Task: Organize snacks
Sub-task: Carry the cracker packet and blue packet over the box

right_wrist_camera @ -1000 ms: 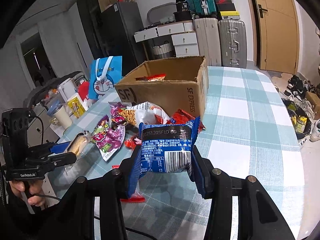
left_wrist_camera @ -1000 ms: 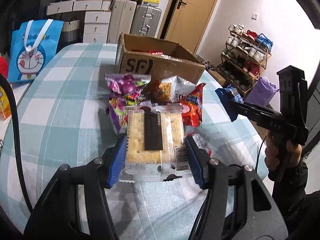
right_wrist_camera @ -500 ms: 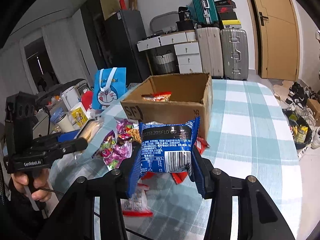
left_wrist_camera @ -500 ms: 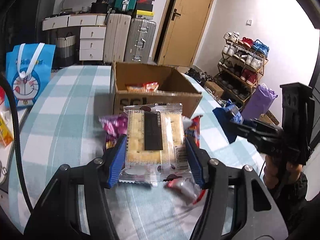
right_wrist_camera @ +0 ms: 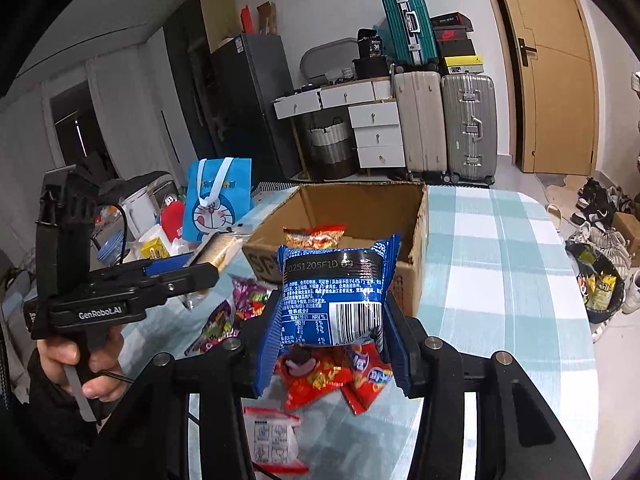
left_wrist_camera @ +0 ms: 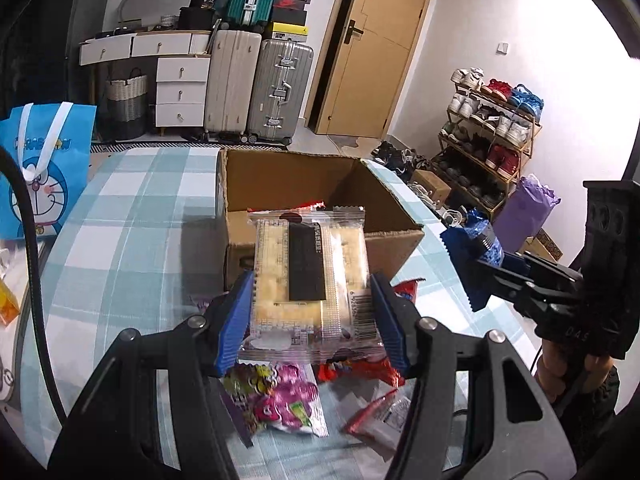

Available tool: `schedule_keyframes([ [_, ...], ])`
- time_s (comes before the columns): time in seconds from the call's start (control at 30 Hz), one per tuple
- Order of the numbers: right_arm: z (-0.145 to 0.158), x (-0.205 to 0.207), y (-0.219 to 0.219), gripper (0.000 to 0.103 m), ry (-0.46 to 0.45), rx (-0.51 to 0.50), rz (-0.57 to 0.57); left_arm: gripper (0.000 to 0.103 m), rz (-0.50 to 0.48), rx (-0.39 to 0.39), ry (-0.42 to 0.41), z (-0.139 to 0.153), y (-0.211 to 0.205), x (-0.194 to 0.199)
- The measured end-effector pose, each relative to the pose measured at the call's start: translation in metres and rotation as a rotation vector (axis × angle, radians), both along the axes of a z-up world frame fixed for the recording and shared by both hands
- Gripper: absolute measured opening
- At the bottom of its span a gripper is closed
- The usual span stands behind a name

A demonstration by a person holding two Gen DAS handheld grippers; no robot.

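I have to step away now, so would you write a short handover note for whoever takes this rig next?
Left gripper: shut on the clear cracker pack, held above the table in front of the cardboard box.
Right gripper: shut on the blue snack packet, also raised near the box.
Done: at least one orange-red packet lies in the box.
Left: drop both held packs in, then box the purple packets and red packets loose on the checked tablecloth.

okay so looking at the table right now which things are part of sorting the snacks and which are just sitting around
Part of the job:
- cracker pack, gripped by the left gripper
- blue snack packet, gripped by the right gripper
- cardboard box
- loose snack packets

Just lying about:
- blue cartoon bag
- suitcases
- shoe rack
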State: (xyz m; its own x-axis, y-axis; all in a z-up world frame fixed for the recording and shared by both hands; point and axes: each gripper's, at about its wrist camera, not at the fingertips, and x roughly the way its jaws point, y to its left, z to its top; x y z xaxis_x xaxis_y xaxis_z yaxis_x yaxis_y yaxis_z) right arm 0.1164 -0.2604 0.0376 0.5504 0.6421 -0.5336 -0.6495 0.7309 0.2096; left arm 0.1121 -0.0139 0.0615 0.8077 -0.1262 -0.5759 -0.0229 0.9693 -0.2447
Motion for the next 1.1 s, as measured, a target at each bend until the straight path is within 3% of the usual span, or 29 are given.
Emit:
schedule_keyframes([
  [0.6,0.002,0.043,0.02,0.047,0.03,-0.008,-0.026,0.055,0.022,0.035,-0.019,0.014,0.011,0.053],
  [1.1,0.0,0.084,0.053,0.047,0.037,-0.034,-0.023,0.055,0.027,0.069,0.031,-0.001,0.014,0.098],
])
